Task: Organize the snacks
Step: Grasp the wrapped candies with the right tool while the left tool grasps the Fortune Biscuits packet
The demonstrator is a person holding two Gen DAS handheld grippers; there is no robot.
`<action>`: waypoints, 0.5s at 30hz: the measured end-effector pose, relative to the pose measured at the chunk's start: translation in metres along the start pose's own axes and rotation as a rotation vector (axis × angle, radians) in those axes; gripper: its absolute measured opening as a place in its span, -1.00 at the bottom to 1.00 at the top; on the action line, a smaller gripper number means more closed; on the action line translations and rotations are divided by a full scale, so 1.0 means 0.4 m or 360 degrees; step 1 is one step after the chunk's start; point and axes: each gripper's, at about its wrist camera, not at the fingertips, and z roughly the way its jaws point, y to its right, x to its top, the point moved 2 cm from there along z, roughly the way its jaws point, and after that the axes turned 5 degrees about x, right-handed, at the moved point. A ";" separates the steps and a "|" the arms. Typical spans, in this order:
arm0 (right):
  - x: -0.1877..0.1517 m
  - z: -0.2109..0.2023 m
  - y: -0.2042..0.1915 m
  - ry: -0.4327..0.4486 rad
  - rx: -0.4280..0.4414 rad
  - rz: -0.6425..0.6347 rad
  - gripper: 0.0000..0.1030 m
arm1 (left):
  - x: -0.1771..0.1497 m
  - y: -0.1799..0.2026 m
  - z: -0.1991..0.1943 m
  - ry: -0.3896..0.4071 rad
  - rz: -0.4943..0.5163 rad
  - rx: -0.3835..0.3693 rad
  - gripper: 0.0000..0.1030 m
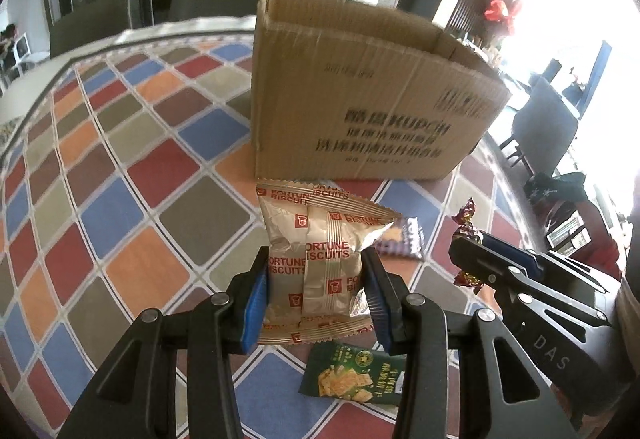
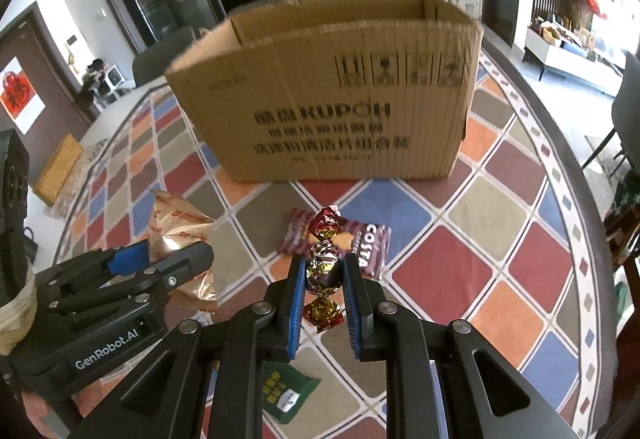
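Left wrist view: the left tool (image 1: 316, 293) is seen clamped on a gold packet of Fortune Biscuits (image 1: 316, 255), whose two sides are pressed by the blue pads (image 1: 256, 303), with the jaws standing partly apart at the width of the packet. The packet is held up above the desk (image 1: 132, 167), just in front of the cardboard box (image 1: 360, 95), which stands upright with its top open. In the right wrist view the right tool (image 2: 324, 279) is closed tightly on a foil-wrapped candy (image 2: 324, 271), red and gold, with its twisted ends sticking out above and below the pads; the candy also is carried clear of the desk, before the near wall of the box. The task is judged to be in an early or middle part: both snacks are gripped but are not yet put inside the box, and whether something is already inside cannot be told, because the interior is hidden by the near wall. Other snacks are left on the patterned cloth of the desk: a purple Costa packet (image 2: 368, 243) lies flat between the box and the right tool, and a green cracker packet (image 1: 352, 379) lies below the left tool. It is supposed that the two held items must be brought over the rim and released, and then the remaining two collected.
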 end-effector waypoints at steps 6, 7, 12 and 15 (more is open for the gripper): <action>0.031 -0.056 -0.012 0.0097 0.0023 -0.0016 -0.62 | 0.045 0.013 -0.067 0.0123 0.0053 0.0008 -0.16; 0.039 -0.066 -0.014 0.0116 0.0027 -0.0019 -0.62 | 0.052 0.014 -0.071 0.0136 0.0057 0.0008 -0.15; 0.072 -0.100 -0.024 0.0185 0.0058 -0.0019 -0.62 | 0.099 0.029 -0.111 0.0223 0.0087 0.0007 -0.15; 0.101 -0.116 -0.027 0.0222 0.0063 -0.0027 -0.62 | 0.130 0.033 -0.132 0.0270 0.0090 0.0017 -0.15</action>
